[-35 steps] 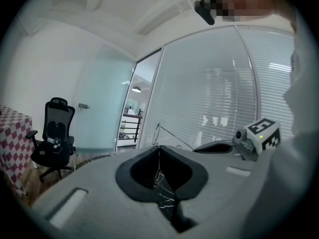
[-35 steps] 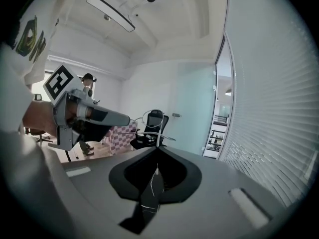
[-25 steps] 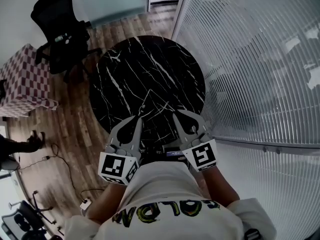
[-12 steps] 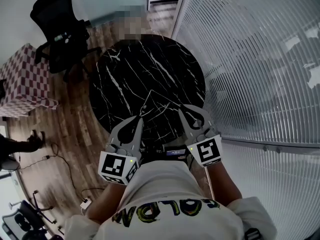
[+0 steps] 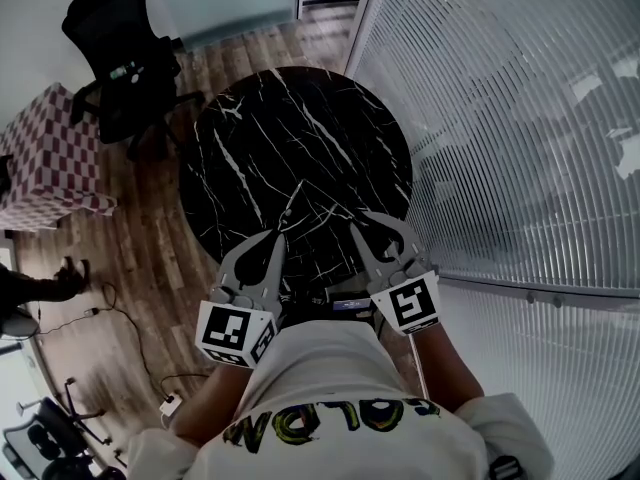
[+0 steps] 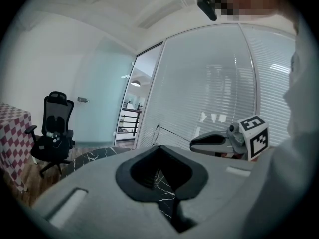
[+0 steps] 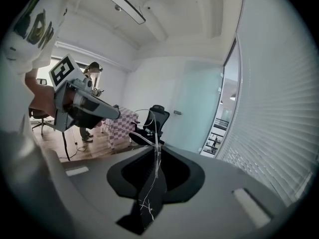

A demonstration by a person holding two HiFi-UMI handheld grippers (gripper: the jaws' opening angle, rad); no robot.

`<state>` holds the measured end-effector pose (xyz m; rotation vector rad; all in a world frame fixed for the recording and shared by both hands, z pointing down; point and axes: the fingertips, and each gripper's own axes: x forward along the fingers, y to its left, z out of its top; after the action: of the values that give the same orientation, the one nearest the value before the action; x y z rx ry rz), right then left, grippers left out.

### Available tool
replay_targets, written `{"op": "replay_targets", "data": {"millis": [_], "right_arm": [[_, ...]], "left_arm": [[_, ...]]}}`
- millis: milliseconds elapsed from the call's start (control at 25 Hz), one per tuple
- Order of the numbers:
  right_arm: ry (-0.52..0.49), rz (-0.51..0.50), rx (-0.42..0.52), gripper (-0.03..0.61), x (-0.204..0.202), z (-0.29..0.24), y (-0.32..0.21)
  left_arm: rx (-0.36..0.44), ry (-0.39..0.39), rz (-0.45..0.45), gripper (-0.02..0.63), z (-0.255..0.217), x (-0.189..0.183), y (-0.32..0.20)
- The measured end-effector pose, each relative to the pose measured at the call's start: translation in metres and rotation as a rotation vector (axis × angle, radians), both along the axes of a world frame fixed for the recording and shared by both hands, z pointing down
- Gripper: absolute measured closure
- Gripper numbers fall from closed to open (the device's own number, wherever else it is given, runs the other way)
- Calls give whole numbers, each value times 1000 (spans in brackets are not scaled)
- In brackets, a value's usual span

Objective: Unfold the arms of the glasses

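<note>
Thin wire-framed glasses [image 5: 306,211] hang above the near edge of the round black marble table [image 5: 300,138], stretched between my two grippers. My left gripper [image 5: 280,236] is shut on one thin end of the frame, and a wire [image 6: 174,132] runs from its tips toward the right gripper [image 6: 214,142]. My right gripper [image 5: 355,230] is shut on another thin wire part [image 7: 155,148], and the curved frame [image 7: 147,117] rises just beyond its tips. The left gripper [image 7: 107,112] shows at the left of the right gripper view. The lenses are too faint to make out.
A black office chair [image 5: 125,68] stands on the wooden floor left of the table, with a checked cloth-covered block [image 5: 50,163] further left. A glass wall with white blinds [image 5: 520,138] runs close along the table's right side. Cables [image 5: 110,308] lie on the floor.
The right gripper swung slightly out to the right and came back a little toward the left. The left gripper stayed nearly still. Both have held the glasses throughout.
</note>
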<state>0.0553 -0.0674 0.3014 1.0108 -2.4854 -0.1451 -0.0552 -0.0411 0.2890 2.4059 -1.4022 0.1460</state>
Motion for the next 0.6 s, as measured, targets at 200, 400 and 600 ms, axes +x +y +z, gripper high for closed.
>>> {"op": "replay_targets", "data": {"millis": [200, 400, 600], "right_arm": [[58, -53, 38, 490, -5, -10, 6], [105, -118, 60, 491, -19, -14, 19], [82, -206, 59, 491, -46, -6, 37]], "left_arm": [[-2, -6, -5, 606, 1, -2, -2], [-5, -3, -1, 606, 4, 0, -3], [-1, 1, 2, 607, 4, 2, -4]]}}
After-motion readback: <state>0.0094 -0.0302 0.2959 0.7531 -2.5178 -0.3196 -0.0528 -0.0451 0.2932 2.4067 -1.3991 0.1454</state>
